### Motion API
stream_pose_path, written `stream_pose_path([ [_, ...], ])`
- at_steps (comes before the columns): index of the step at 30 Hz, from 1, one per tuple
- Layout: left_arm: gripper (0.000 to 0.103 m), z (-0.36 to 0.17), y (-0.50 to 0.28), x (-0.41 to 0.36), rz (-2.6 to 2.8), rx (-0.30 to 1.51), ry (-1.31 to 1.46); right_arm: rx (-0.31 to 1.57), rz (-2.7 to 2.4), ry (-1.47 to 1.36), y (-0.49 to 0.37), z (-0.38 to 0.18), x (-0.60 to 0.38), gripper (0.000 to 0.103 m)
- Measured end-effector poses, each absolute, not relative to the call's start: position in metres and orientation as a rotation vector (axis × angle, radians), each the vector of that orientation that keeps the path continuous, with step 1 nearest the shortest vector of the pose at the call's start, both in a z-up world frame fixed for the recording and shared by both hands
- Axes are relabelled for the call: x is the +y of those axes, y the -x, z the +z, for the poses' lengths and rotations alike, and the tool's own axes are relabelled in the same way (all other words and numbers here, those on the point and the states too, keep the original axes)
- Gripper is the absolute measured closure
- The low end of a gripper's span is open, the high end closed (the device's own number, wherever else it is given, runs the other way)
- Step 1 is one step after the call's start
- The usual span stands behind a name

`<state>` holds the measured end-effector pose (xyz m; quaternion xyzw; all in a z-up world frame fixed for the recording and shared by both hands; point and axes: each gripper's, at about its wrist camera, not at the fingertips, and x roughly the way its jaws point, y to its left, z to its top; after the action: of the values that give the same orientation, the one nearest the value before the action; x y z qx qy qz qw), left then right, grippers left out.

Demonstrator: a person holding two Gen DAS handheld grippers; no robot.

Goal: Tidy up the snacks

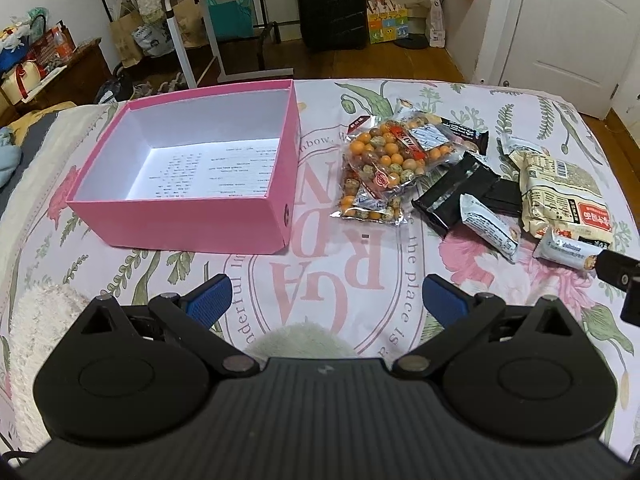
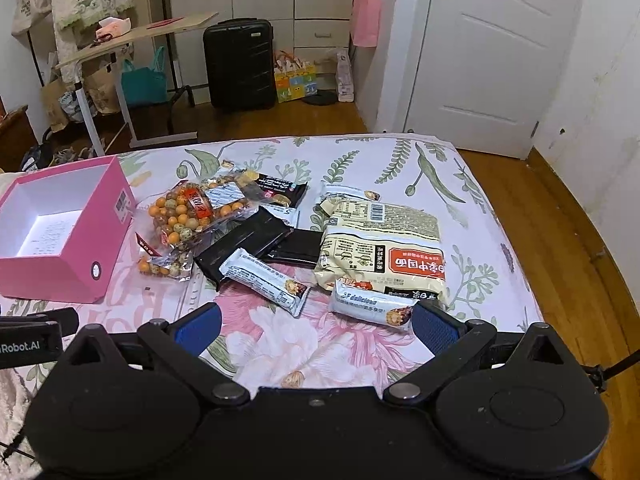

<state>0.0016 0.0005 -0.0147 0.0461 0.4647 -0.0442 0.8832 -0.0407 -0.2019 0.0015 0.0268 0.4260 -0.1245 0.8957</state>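
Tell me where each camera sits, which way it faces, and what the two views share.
Left wrist: on the left gripper, low over the floral bedsheet, facing the empty pink box; its open blue-padded fingers show, and the right gripper's tip at the right edge.
Right wrist: on the right gripper, open, facing the snack pile, nearest a white snack bar below the beige noodle packet; the left gripper's side shows at the left edge.
Shared: box, bag of coated nuts, black suitcase, white door.
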Motion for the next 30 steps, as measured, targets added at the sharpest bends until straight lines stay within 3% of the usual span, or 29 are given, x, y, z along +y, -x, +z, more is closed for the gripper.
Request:
stream_pose_path([
  [20, 0.000, -0.005, 0.000, -0.005, -0.138, 0.996, -0.066, 0.874, -0.276, -0.057, 0.049, 0.006, -0.212, 0.000],
  [30, 0.000, 0.004, 0.010, -0.014, -0.169, 0.919, -0.080, 0.866, -0.266, -0.051, 0.053, 0.007, -0.212, 0.000],
])
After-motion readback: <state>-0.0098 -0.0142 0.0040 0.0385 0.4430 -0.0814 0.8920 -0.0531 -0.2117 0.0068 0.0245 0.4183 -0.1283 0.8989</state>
